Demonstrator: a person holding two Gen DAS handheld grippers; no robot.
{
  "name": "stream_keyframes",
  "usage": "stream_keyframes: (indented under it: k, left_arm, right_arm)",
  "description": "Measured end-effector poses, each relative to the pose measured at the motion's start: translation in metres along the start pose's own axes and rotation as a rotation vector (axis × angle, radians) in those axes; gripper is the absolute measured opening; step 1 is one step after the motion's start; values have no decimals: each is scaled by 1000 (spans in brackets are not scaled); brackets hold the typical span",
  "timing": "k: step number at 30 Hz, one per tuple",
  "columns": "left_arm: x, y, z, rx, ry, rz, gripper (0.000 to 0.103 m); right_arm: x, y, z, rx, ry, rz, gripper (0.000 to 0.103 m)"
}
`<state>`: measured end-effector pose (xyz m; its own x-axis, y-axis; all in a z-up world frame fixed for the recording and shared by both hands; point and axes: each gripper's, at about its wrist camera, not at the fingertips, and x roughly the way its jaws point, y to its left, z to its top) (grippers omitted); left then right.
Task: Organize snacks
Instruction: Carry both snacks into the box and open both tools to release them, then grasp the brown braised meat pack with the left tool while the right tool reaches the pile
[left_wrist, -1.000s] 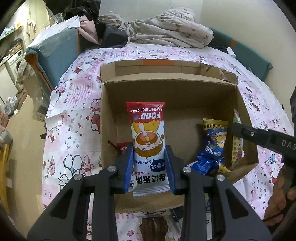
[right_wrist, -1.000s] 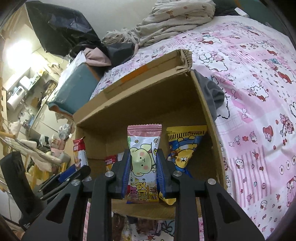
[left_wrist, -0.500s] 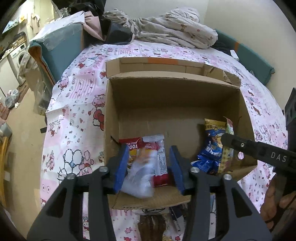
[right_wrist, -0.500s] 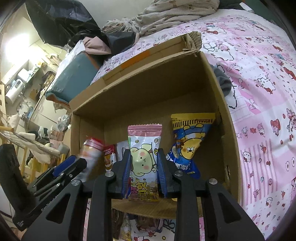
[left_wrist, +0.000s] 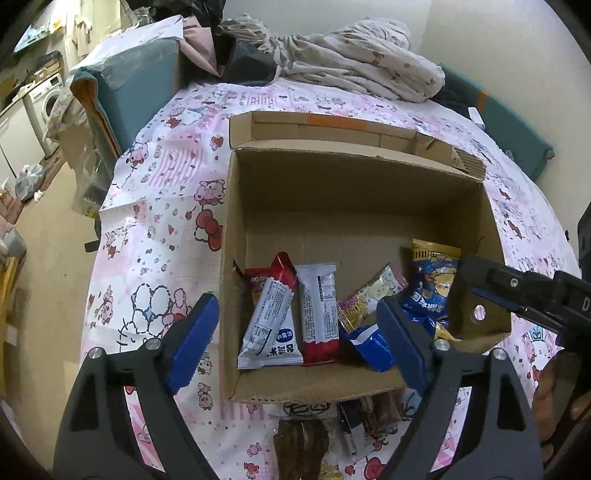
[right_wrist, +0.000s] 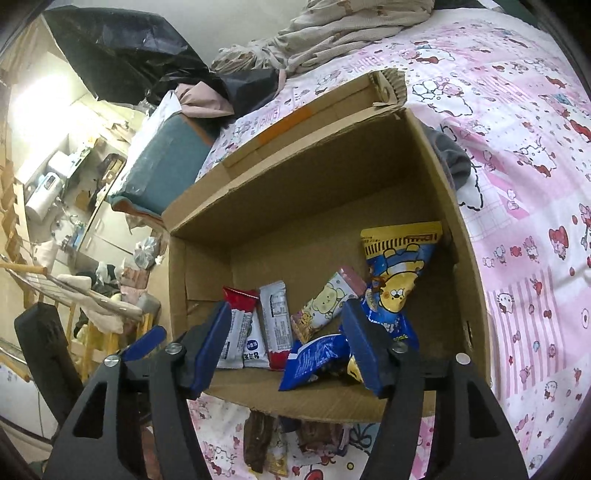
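Observation:
An open cardboard box (left_wrist: 354, 184) (right_wrist: 295, 199) sits on a pink patterned bedspread. Inside lie a red-and-white rice cake packet (left_wrist: 269, 325) (right_wrist: 236, 332), a second red-and-white packet (left_wrist: 319, 314) (right_wrist: 277, 325), a pink bear snack packet (left_wrist: 369, 295) (right_wrist: 325, 302), a yellow-and-blue packet (left_wrist: 432, 284) (right_wrist: 399, 273) and a blue packet (left_wrist: 369, 347) (right_wrist: 314, 358). My left gripper (left_wrist: 299, 343) is open and empty above the box's near edge. My right gripper (right_wrist: 284, 347) is open and empty above the near edge too; it also shows at the right of the left wrist view (left_wrist: 517, 291).
More brown and dark snack packets (left_wrist: 303, 446) (right_wrist: 258, 439) lie on the bedspread just before the box. A crumpled blanket (left_wrist: 351, 70) and dark clothes lie at the far end. A teal mattress edge (left_wrist: 125, 88) borders the left; the floor drops off beyond it.
Both grippers opened. The rice cake packet dropped from the left gripper and the pink bear packet from the right; both now lie in the box. Both grippers drew back slightly.

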<state>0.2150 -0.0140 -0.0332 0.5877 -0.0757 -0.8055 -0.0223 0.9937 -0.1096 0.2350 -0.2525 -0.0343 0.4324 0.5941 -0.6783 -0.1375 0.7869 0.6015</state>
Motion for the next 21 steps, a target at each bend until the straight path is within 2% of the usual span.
stream_keyframes:
  k: [6, 13, 16, 17, 19, 21]
  left_arm:
    - [-12, 5, -4, -16, -18, 37, 85]
    - [-26, 17, -10, -52, -10, 15, 85]
    - [-39, 21, -17, -49, -45, 9, 85]
    - [-43, 22, -19, -45, -53, 14, 85]
    - [-50, 25, -25, -44, -60, 26, 85]
    - [-56, 29, -30, -59, -64, 37, 85]
  right_arm:
    - [-7, 0, -6, 5, -3, -14, 65]
    - [-21, 3, -18, -6, -12, -39, 65]
    - [-26, 8, -23, -36, -17, -60, 65]
    - [-27, 9, -24, -45, -16, -70, 66]
    - [-31, 9, -28, -45, -20, -81, 75]
    - [-38, 7, -34, -29, -35, -90, 88]
